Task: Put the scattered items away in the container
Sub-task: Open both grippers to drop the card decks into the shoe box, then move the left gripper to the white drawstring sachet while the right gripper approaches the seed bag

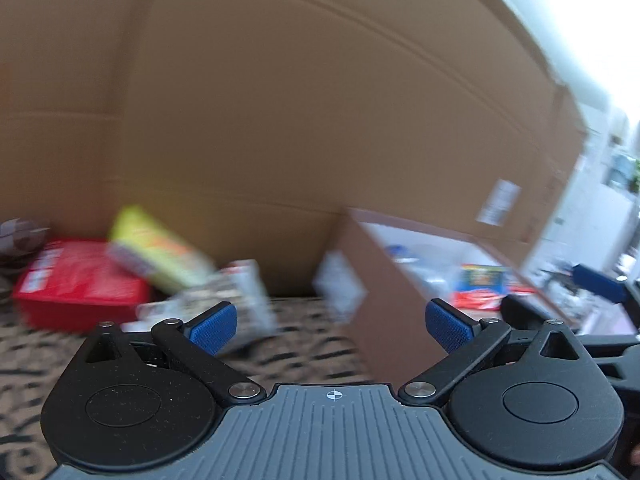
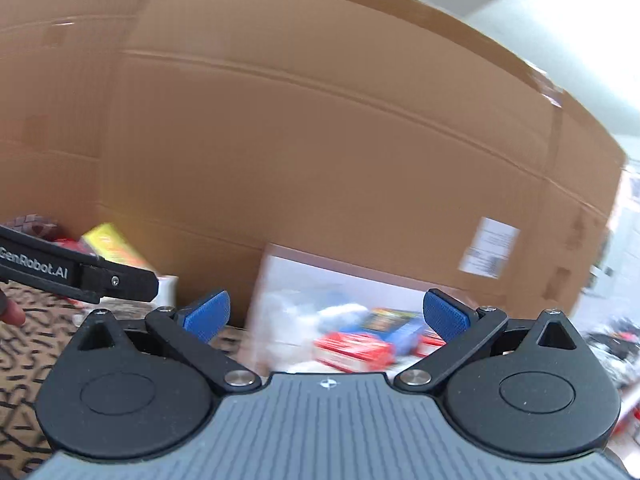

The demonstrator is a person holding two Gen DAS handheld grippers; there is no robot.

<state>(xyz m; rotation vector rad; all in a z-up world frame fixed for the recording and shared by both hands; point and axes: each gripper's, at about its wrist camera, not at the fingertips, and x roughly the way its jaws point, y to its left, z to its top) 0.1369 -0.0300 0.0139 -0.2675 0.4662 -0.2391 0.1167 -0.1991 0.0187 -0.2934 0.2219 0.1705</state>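
Ahead of both tongs: small cardboard container [image 2: 256, 320], boxy packs inside. Left gripper [image 1: 331, 328] and right gripper [image 2: 327, 316] gape empty, ribbed blue pads. Red box [image 1: 80, 284] far left, blurred.

container [image 2: 340, 276] ahead of my right fingers [image 2: 446, 316], packets [image 2: 352, 346] inside | big carton [image 1: 280, 100] stands behind everything | flat box [image 1: 80, 284] far left on the worktop [image 1: 304, 344], pouch [image 1: 160, 252] leaning just right of it | my left fingers [image 1: 212, 326] point between pouch and container
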